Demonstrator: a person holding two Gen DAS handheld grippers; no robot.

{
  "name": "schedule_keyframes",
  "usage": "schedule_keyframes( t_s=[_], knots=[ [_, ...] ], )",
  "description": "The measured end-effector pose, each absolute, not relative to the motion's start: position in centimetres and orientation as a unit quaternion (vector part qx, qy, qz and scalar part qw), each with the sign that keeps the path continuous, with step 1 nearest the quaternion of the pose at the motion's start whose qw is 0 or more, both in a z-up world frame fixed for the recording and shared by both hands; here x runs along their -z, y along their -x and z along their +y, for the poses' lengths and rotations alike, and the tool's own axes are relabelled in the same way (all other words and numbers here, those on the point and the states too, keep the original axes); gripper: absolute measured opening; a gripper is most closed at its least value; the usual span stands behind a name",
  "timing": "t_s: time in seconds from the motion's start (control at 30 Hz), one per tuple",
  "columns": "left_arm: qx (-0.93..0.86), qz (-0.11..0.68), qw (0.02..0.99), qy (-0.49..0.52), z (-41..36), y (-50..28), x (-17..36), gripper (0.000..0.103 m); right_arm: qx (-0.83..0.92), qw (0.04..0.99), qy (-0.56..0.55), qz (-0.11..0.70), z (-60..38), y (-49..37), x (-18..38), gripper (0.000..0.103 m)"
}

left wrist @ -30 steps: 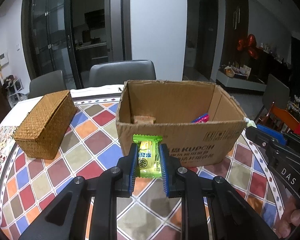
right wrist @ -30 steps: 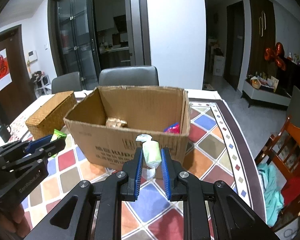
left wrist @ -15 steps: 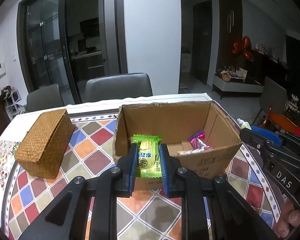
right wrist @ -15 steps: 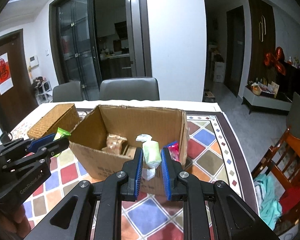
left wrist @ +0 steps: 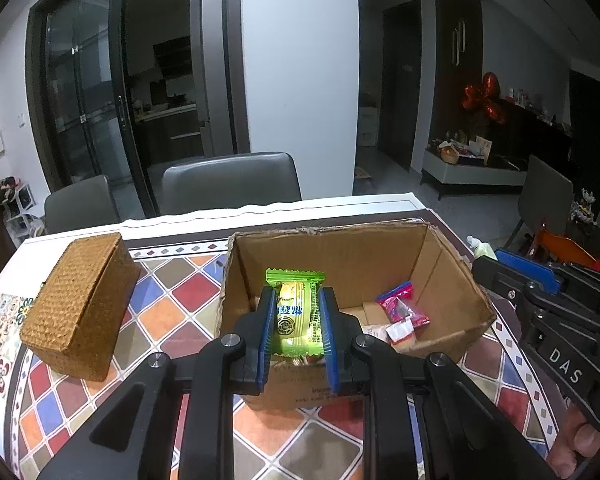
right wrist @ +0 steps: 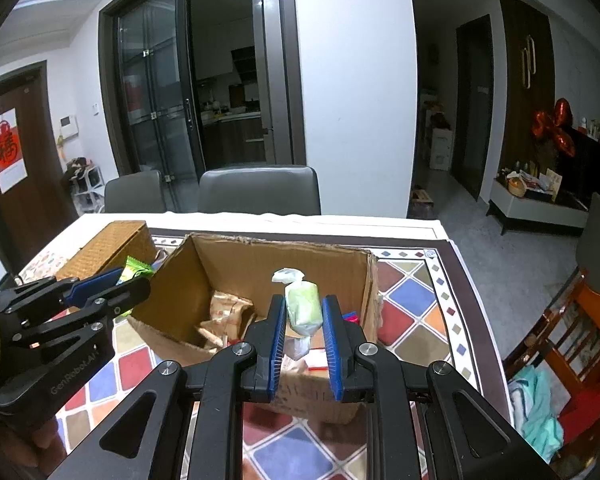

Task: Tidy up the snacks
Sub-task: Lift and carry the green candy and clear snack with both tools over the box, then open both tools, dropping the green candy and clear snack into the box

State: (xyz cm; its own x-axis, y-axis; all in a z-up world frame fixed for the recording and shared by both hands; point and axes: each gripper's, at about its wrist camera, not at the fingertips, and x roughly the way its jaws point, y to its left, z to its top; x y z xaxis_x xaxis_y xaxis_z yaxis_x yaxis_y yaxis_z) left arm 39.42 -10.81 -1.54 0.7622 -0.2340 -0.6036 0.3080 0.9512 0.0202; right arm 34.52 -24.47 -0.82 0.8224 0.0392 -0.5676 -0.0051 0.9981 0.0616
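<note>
Right now the bright green, flat-sealed snack packet (left wrist: 296,314) with blue lettering sits upright, pinched between the blue pads of the left claw (left wrist: 295,322), whose jaws are closed tight on its sides. It hangs over the near wall of the open brown cardboard box (left wrist: 340,252), at the box's left end. The right claw (right wrist: 303,326) is likewise clamped shut on a pale green, twist-wrapped sweet (right wrist: 303,306), held upright over the near edge of the same box toward its right end.

Inside the box lie a pink-red plastic snack pouch (left wrist: 402,310) near the right wall and some tan paper-wrapped packets (right wrist: 224,314) on the floor of the box. The box stands on a tabletop (left wrist: 168,308) covered in a diamond pattern of red, blue, orange and grey. Left of the box, apart from it, stands a closed rectangular woven wicker basket (left wrist: 80,300). Two grey upholstered chairs (left wrist: 230,186) stand behind the tabletop's far edge. Fingers of a hand (left wrist: 580,444) show under the right claw's handle.
</note>
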Motion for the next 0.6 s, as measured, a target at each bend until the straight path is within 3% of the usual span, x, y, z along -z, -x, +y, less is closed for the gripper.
schedule_keyframes(
  t_s=[0.6],
  knots=[
    [0.159, 0.333, 0.928, -0.060, -11.8, -43.3, 3.9, 0.023, -0.014, 0.946, -0.032, 0.322, -24.7, -39.7, 3.5, 0.020]
  ],
)
